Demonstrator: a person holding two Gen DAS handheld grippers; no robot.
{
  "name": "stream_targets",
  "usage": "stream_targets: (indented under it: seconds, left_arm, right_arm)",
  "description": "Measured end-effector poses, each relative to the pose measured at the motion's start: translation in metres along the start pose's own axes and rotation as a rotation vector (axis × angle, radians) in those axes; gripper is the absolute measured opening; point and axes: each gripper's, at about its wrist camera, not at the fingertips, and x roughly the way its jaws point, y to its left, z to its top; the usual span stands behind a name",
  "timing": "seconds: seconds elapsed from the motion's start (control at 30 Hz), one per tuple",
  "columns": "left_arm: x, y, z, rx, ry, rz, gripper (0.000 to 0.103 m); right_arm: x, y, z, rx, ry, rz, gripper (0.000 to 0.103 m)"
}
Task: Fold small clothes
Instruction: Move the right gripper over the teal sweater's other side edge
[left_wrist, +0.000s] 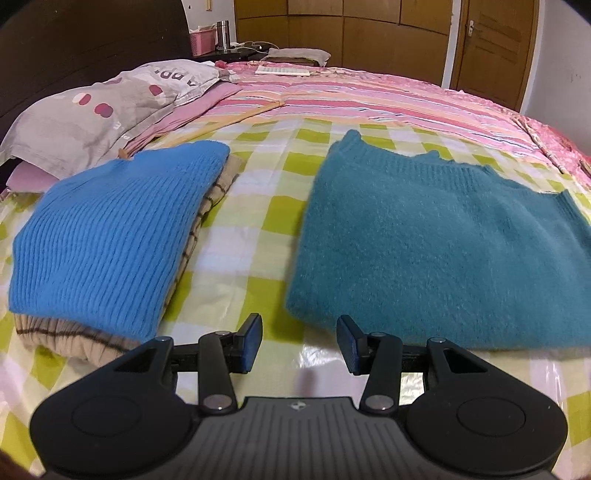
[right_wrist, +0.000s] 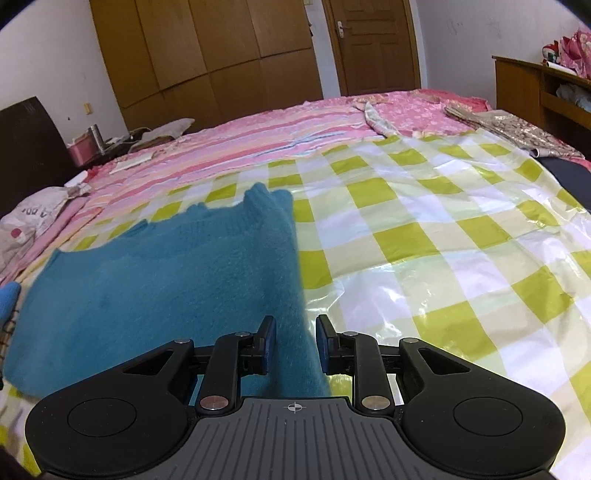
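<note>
A teal fuzzy sweater (left_wrist: 443, 251) lies folded flat on the green-checked plastic sheet (left_wrist: 240, 236). To its left a folded blue ribbed sweater (left_wrist: 110, 243) rests on a beige striped garment (left_wrist: 218, 192). My left gripper (left_wrist: 299, 341) hovers open over the sheet, just off the teal sweater's near left corner, with nothing between its pads. In the right wrist view the teal sweater (right_wrist: 166, 288) fills the left. My right gripper (right_wrist: 295, 343) stands over its near right edge with the jaws a little apart. The sweater's edge shows in the gap and the pads do not press on it.
A grey spotted pillow (left_wrist: 92, 114) lies at the far left and pink striped bedding (left_wrist: 351, 96) beyond the sheet. Bare checked sheet (right_wrist: 443, 240) spreads to the right of the teal sweater. A wooden shelf (right_wrist: 535, 88) stands at the far right, with a wardrobe and a door behind the bed.
</note>
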Motion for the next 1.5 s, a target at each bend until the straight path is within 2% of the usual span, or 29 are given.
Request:
stream_targets:
  seconds: [0.2, 0.47, 0.77, 1.0, 1.2, 1.5]
  left_arm:
    - [0.001, 0.015, -0.007, -0.062, -0.008, -0.056, 0.051]
    - [0.020, 0.017, -0.010, -0.058, -0.010, -0.100, 0.051]
    - [0.038, 0.008, -0.009, 0.004, -0.020, -0.117, 0.053]
    - [0.046, 0.017, -0.007, -0.020, -0.001, -0.164, 0.056]
    - [0.051, 0.020, -0.007, -0.026, 0.005, -0.186, 0.058]
    - [0.055, 0.024, -0.006, -0.036, 0.012, -0.207, 0.059]
  right_arm:
    - [-0.004, 0.029, 0.002, -0.073, 0.013, 0.009, 0.024]
    - [0.020, 0.099, 0.001, -0.194, 0.075, 0.049, 0.024]
    - [0.047, 0.172, 0.003, -0.282, 0.127, 0.097, 0.024]
    - [0.066, 0.236, 0.015, -0.342, 0.157, 0.166, 0.025]
    - [0.082, 0.285, 0.017, -0.417, 0.172, 0.182, 0.027]
    - [0.104, 0.324, 0.024, -0.442, 0.204, 0.193, 0.030]
